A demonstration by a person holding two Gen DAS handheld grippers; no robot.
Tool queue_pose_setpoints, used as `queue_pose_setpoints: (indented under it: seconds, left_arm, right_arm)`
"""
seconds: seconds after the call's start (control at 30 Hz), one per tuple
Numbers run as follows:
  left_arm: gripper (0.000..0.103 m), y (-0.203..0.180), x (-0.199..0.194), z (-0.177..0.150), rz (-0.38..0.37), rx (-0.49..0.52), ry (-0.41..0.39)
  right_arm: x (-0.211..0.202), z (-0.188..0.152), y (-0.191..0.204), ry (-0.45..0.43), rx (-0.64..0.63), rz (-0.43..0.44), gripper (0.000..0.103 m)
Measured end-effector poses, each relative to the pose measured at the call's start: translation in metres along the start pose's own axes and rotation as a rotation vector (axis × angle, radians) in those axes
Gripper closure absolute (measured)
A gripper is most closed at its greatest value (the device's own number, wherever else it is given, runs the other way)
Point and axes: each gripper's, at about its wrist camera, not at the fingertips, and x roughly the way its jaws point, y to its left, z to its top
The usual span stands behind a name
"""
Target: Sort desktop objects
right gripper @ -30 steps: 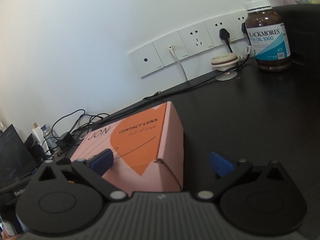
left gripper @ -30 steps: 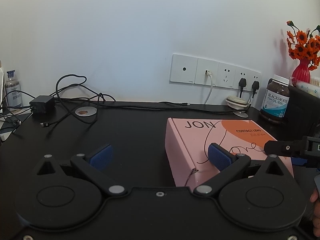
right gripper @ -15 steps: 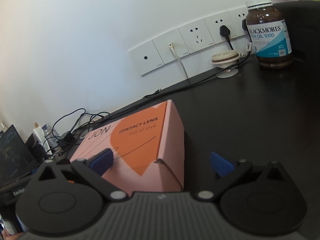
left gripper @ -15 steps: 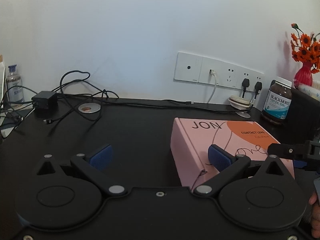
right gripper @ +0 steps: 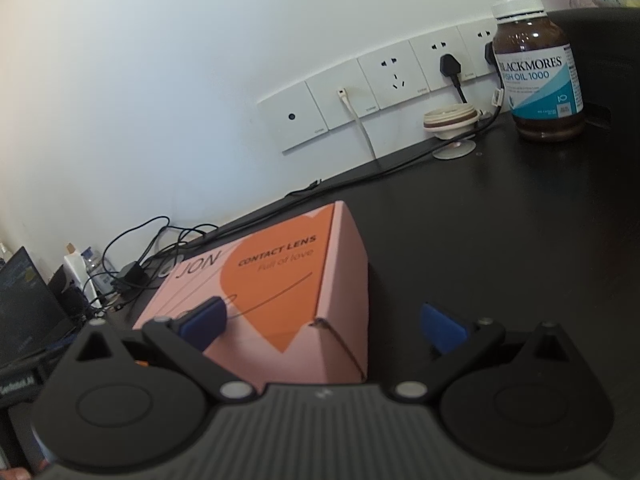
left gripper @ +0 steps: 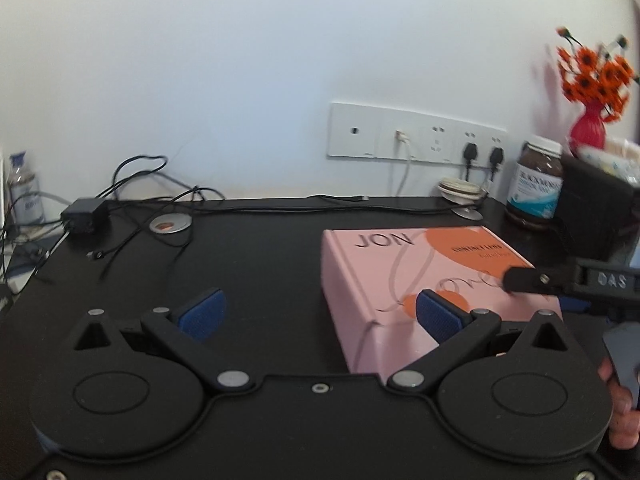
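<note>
Approach is the step in hand: both grippers stand near the flat pink cardboard box with the orange heart print (left gripper: 432, 280), which lies on the black tabletop (left gripper: 260, 260), right of the middle, and neither holds anything. The left gripper (left gripper: 320, 314) has its fingers wide apart; its right pad is over the near left corner of the box, its left pad over bare tabletop. The right gripper (right gripper: 324, 324) is also wide open, with its left pad above the box top and its right pad beyond the right edge of the box. A brown fish oil bottle with a white cap (right gripper: 536, 68) waits upright at the back, near the wall sockets. I judge that the next move needs the fingers of one gripper lowered astride a box edge, then closed firmly, since the box is broad.
</note>
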Motion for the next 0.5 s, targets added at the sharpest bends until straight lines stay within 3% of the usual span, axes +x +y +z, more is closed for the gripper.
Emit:
queue_pose_setpoints:
  seconds: [0.17, 0.5]
  left_arm:
    - [0.0, -0.02, 0.004, -0.009, 0.028, 0.093, 0.013]
    - [0.0, -0.013, 0.007, -0.007, 0.007, 0.046, 0.042]
  right_arm:
    - [0.001, 0.002, -0.002, 0.002, 0.0, 0.002, 0.001]
    - [0.003, 0.006, -0.001, 0.02, -0.032, 0.004, 0.001]
